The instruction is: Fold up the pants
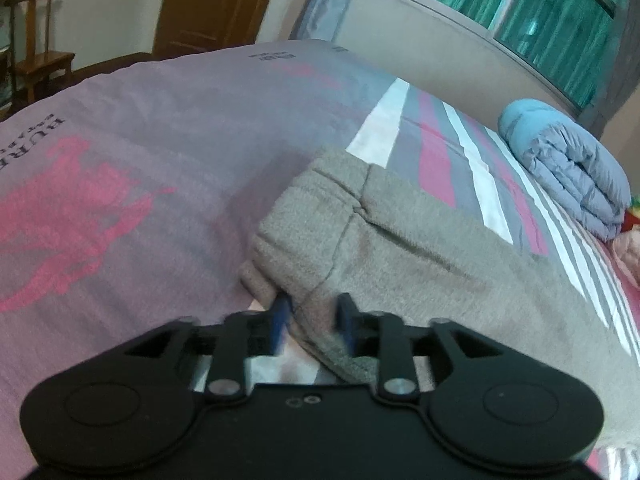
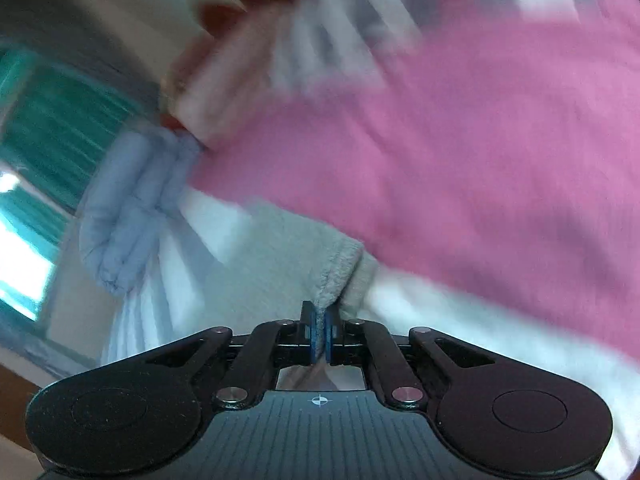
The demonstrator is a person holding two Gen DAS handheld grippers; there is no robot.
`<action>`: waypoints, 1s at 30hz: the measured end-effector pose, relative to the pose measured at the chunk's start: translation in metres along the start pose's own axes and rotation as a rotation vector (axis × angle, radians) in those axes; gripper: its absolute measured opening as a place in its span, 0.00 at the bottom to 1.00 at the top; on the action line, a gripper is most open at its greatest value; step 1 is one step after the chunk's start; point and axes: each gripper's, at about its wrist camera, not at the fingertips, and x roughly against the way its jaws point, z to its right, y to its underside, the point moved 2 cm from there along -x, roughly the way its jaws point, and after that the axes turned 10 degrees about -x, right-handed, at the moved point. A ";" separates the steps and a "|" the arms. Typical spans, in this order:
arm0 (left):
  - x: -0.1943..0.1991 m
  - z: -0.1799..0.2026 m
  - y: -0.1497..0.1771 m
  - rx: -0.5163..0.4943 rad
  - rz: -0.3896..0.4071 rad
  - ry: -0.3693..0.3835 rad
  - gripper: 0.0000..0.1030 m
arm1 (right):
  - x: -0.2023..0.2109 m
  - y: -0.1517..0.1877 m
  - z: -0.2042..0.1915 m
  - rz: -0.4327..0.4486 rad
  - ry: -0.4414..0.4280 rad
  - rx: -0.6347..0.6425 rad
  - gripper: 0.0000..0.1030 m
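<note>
- The grey fleece pants lie on the bed's pink-and-grey printed cover, filling the centre and lower right of the left wrist view, already doubled into a thick bundle.
- The left gripper has its jaws parted around a fold of the near edge; fabric sits between them, but the fingers do not look pressed onto it.
- The right gripper is clamped tight on a corner of the pants, low in the centre of its blurred view.
- Risk, as I judge it: with only one side pinched, a pull could drag the bundle askew or let the layers slide apart, since fleece is bulky and springy.
- A folded blue quilt sits at the right edge, well apart from the pants; a wooden chair stands upper left, off the bed.
- Nothing blocks the fold.
</note>
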 end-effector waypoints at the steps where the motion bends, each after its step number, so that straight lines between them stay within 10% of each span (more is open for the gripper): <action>1: 0.006 -0.002 -0.001 -0.001 0.001 -0.046 0.71 | 0.004 -0.003 0.002 0.004 -0.018 -0.022 0.03; 5: 0.037 -0.003 -0.005 -0.098 0.119 -0.115 0.75 | 0.041 0.011 -0.037 0.116 -0.062 0.188 0.17; 13: 0.004 0.012 -0.053 -0.244 0.092 -0.044 0.69 | -0.030 0.148 -0.203 -0.298 -0.393 0.636 0.20; 15: -0.009 0.011 -0.063 -0.270 0.080 -0.021 0.66 | -0.058 0.195 -0.243 -0.384 -0.442 0.706 0.47; 23: -0.068 0.002 -0.085 -0.236 0.002 0.105 0.65 | -0.154 0.366 -0.325 -0.644 -0.456 1.002 0.56; 30: -0.097 -0.001 -0.087 -0.226 -0.075 0.215 0.54 | -0.204 0.418 -0.325 -0.783 -0.408 1.162 0.56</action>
